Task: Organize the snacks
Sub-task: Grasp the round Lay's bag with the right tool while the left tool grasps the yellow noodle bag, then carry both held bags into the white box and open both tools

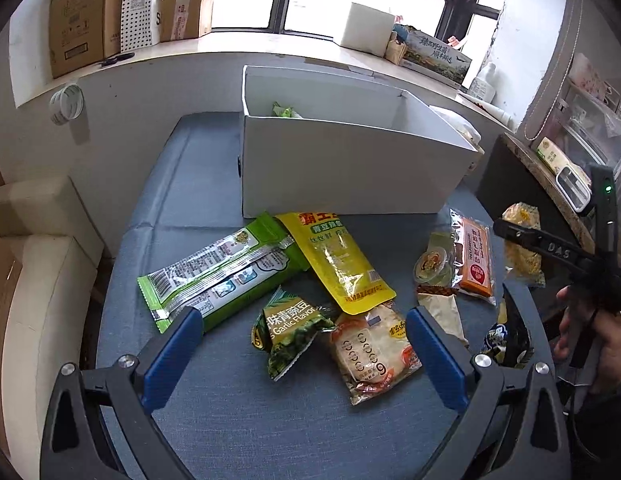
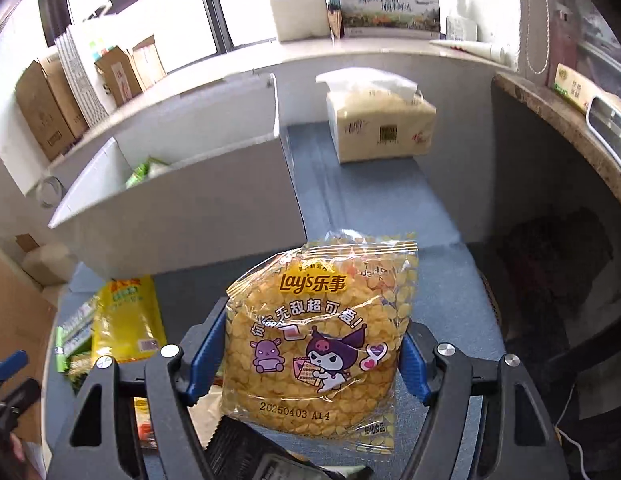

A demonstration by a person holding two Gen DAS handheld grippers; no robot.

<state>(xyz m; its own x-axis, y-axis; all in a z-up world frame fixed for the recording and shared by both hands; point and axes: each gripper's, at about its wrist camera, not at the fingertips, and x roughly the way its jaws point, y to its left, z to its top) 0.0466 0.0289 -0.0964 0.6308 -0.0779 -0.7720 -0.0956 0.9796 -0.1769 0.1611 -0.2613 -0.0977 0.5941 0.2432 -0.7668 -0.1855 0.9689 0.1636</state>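
Note:
In the right wrist view my right gripper (image 2: 314,340) is shut on a yellow Lay's chip bag (image 2: 318,332), with a blue pad against each side, held above the blue table. The left wrist view shows that same bag (image 1: 522,240) at the far right. The white box (image 1: 350,168) stands at the back with a green packet inside. My left gripper (image 1: 302,320) is open over loose snacks: a long green packet (image 1: 222,276), a yellow pouch (image 1: 338,264), a garlic pea packet (image 1: 290,332) and a rice cracker packet (image 1: 370,352). Nothing is between its fingers.
An orange packet (image 1: 474,260) and a small round cup (image 1: 430,266) lie at the right. A tissue pack (image 2: 382,128) sits right of the white box (image 2: 182,220). Cardboard boxes (image 1: 82,16) line the windowsill. A person's hand (image 1: 590,332) holds the right gripper's handle.

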